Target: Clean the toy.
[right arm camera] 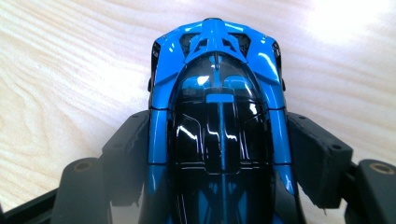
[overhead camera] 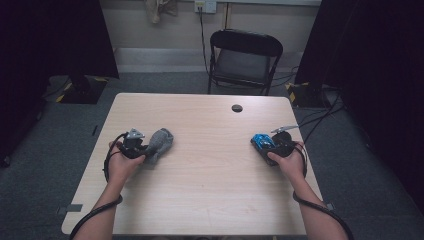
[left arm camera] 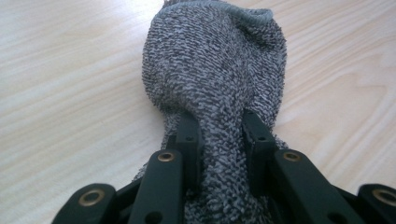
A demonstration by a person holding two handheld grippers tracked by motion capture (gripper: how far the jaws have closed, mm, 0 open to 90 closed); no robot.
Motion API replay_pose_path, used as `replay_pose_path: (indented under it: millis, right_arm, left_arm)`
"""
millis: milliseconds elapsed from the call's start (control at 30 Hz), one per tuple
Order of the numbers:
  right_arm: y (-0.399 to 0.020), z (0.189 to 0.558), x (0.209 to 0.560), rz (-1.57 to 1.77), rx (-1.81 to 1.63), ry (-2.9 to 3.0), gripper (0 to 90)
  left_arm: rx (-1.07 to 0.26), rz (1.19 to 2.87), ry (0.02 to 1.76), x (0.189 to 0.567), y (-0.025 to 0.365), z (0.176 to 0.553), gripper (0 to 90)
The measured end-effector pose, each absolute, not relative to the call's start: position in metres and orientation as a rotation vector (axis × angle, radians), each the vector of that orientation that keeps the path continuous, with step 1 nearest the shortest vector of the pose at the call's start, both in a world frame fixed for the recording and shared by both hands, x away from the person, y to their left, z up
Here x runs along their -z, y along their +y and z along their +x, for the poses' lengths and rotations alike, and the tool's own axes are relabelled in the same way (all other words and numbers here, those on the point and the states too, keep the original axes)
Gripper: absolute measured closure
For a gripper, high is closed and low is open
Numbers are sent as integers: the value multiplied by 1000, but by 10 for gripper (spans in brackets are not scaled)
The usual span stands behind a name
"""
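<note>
Left gripper (overhead camera: 141,145), fingers (left arm camera: 189,135) clamped on a grey knitted sock (left arm camera: 215,70) lying at the left of the pale wooden tabletop (overhead camera: 210,170). Right gripper (overhead camera: 267,145), fingers (right arm camera: 128,149) clamped on the sides of a blue-and-black toy car (right arm camera: 219,121) at the right edge. Between them bare wood; black folding chair (overhead camera: 245,57) beyond the far edge.

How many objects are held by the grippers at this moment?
2. The left gripper is shut on a grey sock at the table's left side. The right gripper is shut on a blue toy car at its right side.
</note>
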State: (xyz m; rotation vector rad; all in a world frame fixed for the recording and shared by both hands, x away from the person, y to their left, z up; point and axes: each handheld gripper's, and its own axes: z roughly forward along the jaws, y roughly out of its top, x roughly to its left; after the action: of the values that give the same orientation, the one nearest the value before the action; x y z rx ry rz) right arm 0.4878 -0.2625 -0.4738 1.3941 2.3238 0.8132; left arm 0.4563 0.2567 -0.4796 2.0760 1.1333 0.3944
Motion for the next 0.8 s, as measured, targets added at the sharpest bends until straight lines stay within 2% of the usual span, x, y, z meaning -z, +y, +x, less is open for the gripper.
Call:
replay_pose_path:
  millis: [800]
  right_arm:
    - [-264,491,484,1375,-811,2311,284]
  left_arm:
    - [-393,2079,1131,483,256,460,700]
